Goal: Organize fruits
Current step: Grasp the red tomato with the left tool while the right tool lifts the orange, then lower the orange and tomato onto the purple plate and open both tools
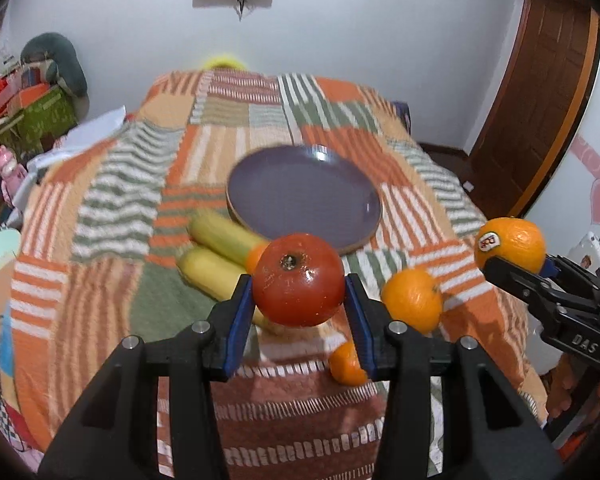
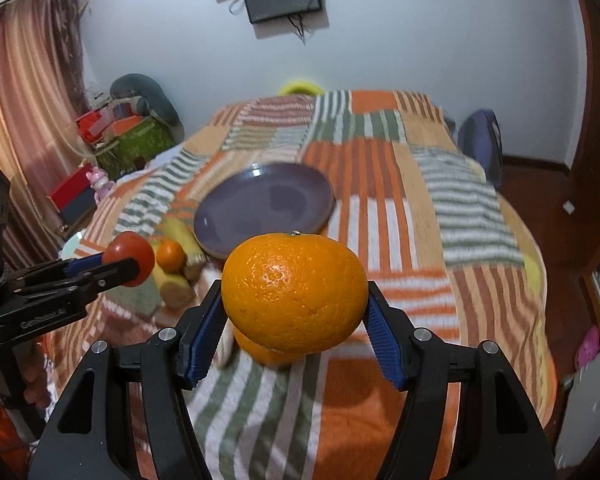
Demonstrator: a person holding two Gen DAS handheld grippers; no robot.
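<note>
Your quilted blanket (image 1: 100, 208) is soft and uneven, so round fruit set down carelessly could roll off the purple plate (image 1: 304, 196), which sits bare at the middle with both loads held short of it. Two bananas (image 1: 220, 248) lie just beside the plate's near-left rim, and three small oranges (image 1: 412, 300) rest loose on the cloth below you; a low pass could knock them. Your right gripper (image 2: 296, 320) is clamped on the large orange (image 2: 296, 296), raised, pointing at the plate. Your left gripper (image 1: 300, 312) is clamped on the tomato (image 1: 300, 280), likewise lifted; either could slip from smooth pads.
</note>
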